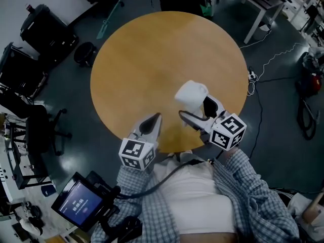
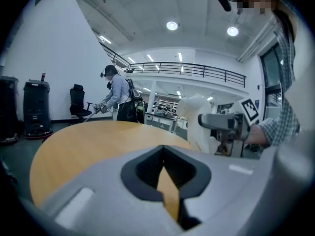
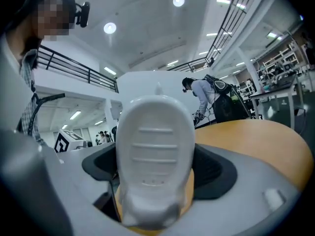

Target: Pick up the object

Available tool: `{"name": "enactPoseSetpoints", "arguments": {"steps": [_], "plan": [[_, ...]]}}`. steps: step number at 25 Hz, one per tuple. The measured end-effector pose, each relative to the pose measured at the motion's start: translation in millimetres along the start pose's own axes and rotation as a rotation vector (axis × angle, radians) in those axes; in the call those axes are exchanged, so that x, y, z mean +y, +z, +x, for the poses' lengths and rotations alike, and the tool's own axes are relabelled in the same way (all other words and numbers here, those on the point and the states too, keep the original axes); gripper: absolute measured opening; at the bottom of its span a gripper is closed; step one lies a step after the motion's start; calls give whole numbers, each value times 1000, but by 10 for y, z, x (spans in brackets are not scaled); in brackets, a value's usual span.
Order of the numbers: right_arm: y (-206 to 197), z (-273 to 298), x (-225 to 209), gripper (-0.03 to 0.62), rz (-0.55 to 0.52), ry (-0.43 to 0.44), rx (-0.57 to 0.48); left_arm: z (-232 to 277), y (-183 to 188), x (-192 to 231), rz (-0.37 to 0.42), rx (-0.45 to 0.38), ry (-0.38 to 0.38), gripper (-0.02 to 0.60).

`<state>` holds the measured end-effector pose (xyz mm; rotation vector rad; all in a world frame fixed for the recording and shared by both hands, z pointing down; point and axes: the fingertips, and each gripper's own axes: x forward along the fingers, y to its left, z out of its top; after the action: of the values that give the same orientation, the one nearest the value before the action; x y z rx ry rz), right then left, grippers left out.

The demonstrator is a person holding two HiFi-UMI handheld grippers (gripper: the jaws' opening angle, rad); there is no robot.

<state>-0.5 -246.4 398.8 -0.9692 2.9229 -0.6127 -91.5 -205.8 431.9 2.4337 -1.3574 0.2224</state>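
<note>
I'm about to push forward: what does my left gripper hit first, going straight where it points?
Probably only the bare round table: the left gripper points across it, nothing in line. The white object in the right gripper sits off to its right. Height is unclear, so it may skim over.

A big open lab hall, this. High white ceiling with round recessed lights (image 2: 172,25), and a railed mezzanine gallery (image 2: 197,70) runs across the back. There's a bare dark grey floor (image 1: 66,80) around a round wooden table (image 1: 152,59), and a loose white cable (image 1: 273,59) trails off past its right edge. Black wheeled equipment cases (image 1: 43,32) and a black office chair (image 1: 43,130) stand off the left edge, with a white-legged workbench (image 1: 253,4) beyond the far edge. A second person wearing a backpack (image 2: 115,92) is bent over there. Far back, possibly stocked racks (image 3: 278,68), though too small to be sure.
</note>
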Motion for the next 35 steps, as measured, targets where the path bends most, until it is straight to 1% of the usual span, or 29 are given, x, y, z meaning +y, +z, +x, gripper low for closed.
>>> {"name": "enactPoseSetpoints", "arguments": {"steps": [6,10,17,21,29,35], "plan": [[90,-80,-123,453,132,-13,-99,52,21,-43,17,2,-5,0],[186,-91,-147,453,237,-4,-162,24,32,-24,29,7,-4,0],[321,-98,-196,453,281,5,-208,19,66,29,21,-2,14,0],[354,-68,-205,453,284,17,-223,4,65,77,12,-9,23,0],[380,-56,-145,453,301,38,-252,-13,52,96,17,-16,21,0],[402,-77,-147,453,332,36,-276,-13,38,96,18,-13,18,0]]}}
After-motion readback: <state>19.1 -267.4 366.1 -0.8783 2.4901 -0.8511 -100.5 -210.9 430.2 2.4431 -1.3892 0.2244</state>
